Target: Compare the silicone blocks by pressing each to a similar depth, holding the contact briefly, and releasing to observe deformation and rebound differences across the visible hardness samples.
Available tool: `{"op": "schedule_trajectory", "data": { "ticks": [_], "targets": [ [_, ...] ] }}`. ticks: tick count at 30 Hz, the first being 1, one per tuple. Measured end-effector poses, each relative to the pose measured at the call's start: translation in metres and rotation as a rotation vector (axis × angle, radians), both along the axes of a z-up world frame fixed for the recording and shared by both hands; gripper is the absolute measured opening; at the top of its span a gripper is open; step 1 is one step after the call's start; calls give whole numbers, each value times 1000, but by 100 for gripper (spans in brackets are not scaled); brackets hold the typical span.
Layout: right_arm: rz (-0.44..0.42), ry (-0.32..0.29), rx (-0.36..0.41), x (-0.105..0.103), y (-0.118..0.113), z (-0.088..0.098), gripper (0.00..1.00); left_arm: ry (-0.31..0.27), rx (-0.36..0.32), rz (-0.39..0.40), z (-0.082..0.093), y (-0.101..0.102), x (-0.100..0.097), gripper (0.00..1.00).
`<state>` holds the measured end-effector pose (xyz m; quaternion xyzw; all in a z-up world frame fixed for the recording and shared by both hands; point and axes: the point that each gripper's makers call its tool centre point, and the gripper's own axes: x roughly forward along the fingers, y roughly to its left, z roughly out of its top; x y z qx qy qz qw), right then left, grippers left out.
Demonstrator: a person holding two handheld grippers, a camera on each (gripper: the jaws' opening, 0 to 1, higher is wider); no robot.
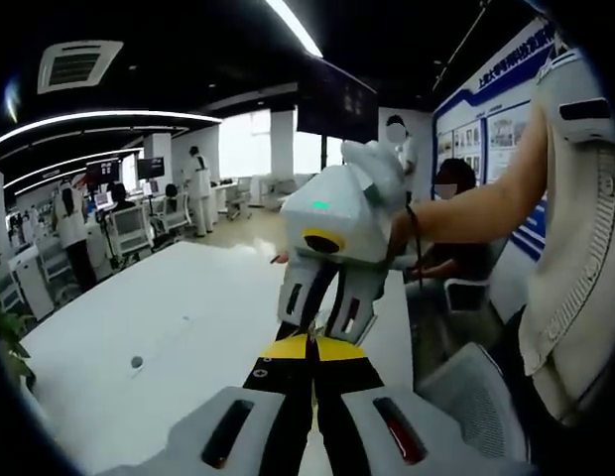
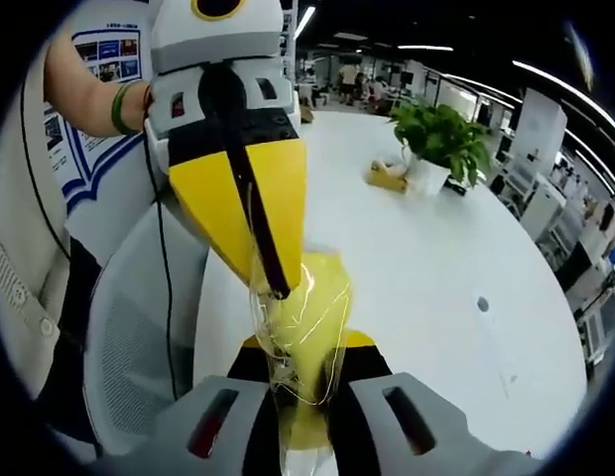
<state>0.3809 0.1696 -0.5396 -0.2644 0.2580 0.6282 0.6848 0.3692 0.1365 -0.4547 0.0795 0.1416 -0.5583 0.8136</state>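
Here, the wall posters behind the person are carrying blue headings and small print, too blurred to read.

In the right gripper view, a yellow block wrapped in clear crinkled plastic film is sitting between the right gripper's black-and-yellow jaws, which are closing on it, while the left gripper's yellow jaw tips, pressed together, are pinching the film at its top.

In the left gripper view, the two grippers are meeting tip to tip above the white oval table; the wrapped block is seemingly hiding between them.
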Motion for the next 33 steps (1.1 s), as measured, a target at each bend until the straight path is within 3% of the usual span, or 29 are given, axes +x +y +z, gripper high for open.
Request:
{"op": "schedule_trajectory", "data": {
  "ticks": [17,19,33],
  "targets": [
    [-4,13,4,-2,-1,-1,6,11,-3,-5,-1,0,-2,0],
    [-7,41,6,-3,-1,-2,7,11,-3,-5,-1,0,-2,0],
    [6,25,29,-3,2,-2,11,39,-12,6,-2,4,-1,0]
  ]
}}
